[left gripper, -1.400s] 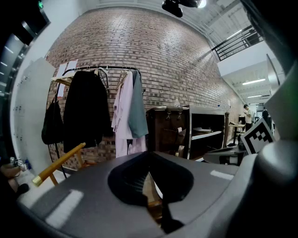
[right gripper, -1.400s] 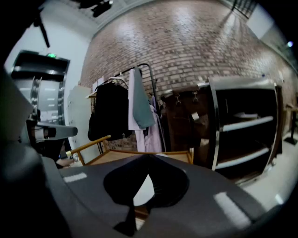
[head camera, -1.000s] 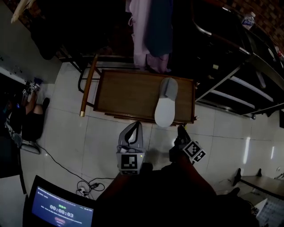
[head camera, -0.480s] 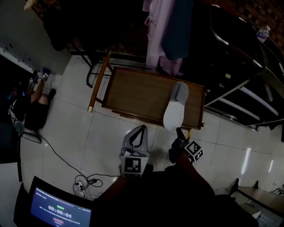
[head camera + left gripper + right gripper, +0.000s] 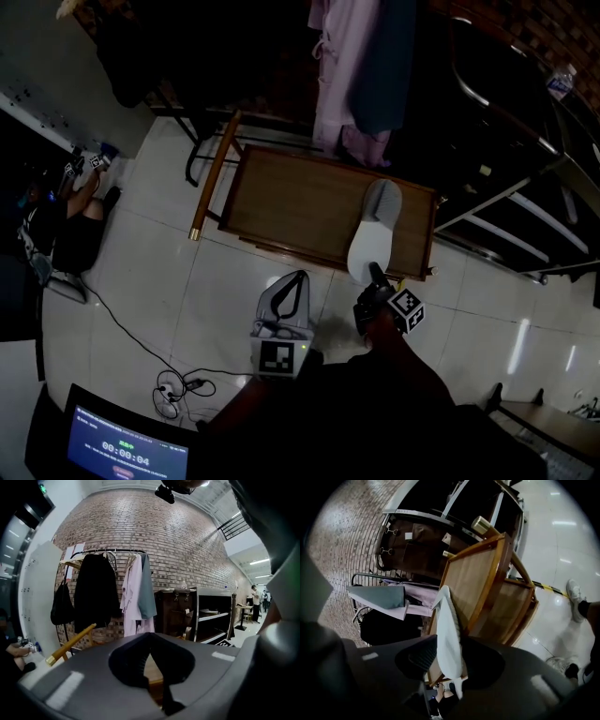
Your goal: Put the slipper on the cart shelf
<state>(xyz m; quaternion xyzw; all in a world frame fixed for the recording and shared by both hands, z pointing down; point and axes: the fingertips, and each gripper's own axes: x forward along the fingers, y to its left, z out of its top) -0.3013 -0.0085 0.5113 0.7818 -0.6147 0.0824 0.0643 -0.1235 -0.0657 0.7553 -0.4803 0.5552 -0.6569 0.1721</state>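
Observation:
A grey slipper (image 5: pixel 372 234) with a white sole lies on the top of the wooden cart (image 5: pixel 291 202), its heel jutting over the near edge. My right gripper (image 5: pixel 374 273) is at that heel. In the right gripper view the slipper (image 5: pixel 449 634) stands on edge between the jaws of the right gripper (image 5: pixel 448 654). The jaws have just been opening and do not clamp it. My left gripper (image 5: pixel 298 277) hangs over the floor in front of the cart, its fingers meeting at the tips with nothing in them. It points toward the cart (image 5: pixel 151 666).
The cart's wooden handle (image 5: pixel 214 173) is at its left end. A clothes rail with garments (image 5: pixel 361 75) stands behind it and a dark metal shelf rack (image 5: pixel 506 206) to the right. A laptop screen (image 5: pixel 127 450), floor cables (image 5: pixel 141 347) and a seated person (image 5: pixel 56 225) are at the left.
My right gripper has moved in on the slipper's overhanging heel and rolled. The left gripper has stayed in about the same place.

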